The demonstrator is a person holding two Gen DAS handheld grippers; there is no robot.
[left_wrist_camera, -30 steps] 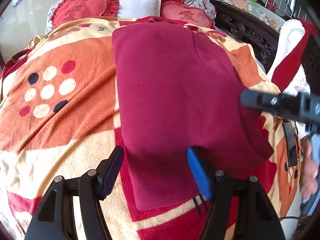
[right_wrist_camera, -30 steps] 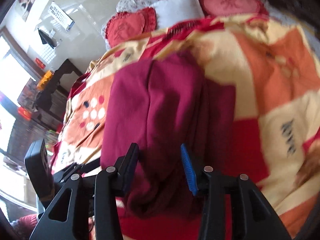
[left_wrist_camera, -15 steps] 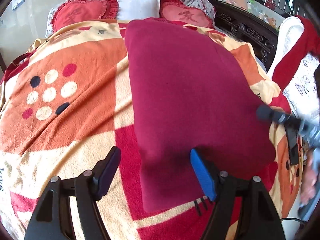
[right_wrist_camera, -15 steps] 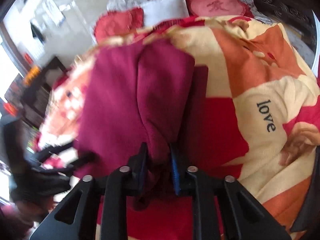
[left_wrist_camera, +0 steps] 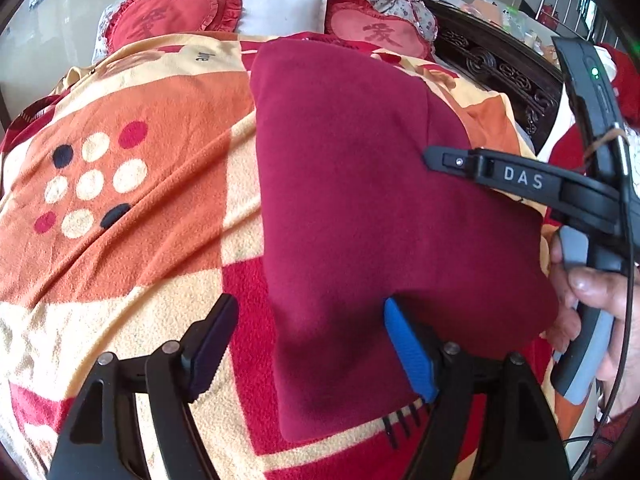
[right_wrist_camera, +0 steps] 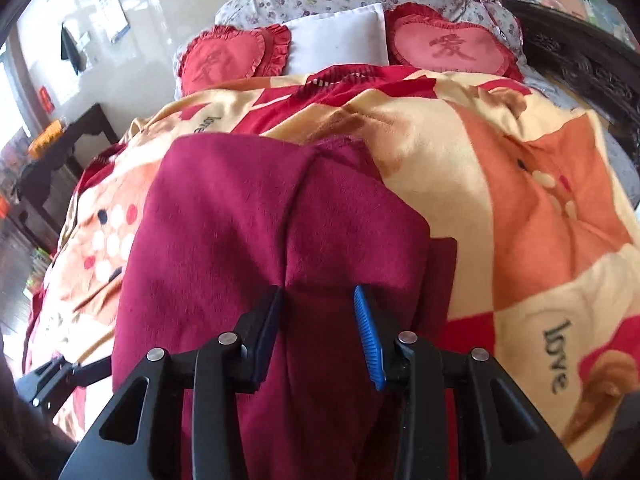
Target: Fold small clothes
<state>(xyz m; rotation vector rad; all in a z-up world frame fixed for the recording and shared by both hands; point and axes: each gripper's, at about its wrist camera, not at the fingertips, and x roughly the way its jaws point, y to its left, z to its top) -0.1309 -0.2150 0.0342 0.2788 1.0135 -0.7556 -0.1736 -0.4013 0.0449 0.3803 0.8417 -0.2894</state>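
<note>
A dark red garment (left_wrist_camera: 352, 184) lies flat on the patterned blanket (left_wrist_camera: 120, 208), its long side running away from me. My left gripper (left_wrist_camera: 310, 340) stands over the garment's near left corner; its jaws are opening and the pads do not press the cloth. My right gripper (right_wrist_camera: 320, 320) hovers over the near right part of the garment (right_wrist_camera: 248, 220), beside a lengthwise fold. Its jaws are opening, with cloth lying between the fingers but not pinched. From the left wrist view the right gripper (left_wrist_camera: 434, 159) reaches in from the right, held by a hand (left_wrist_camera: 596, 292).
Two red heart cushions (right_wrist_camera: 228, 56) and a white pillow (right_wrist_camera: 340, 40) sit at the bed's head. A dark carved wooden frame (left_wrist_camera: 500, 76) runs along the right side. A dark side table (right_wrist_camera: 60, 152) stands left of the bed. The left gripper's tip (right_wrist_camera: 52, 376) shows low left.
The right gripper pinched a fold of the garment half a second ago and has since let it go. The garment's right side now lies folded inward. The left jaws have widened.
</note>
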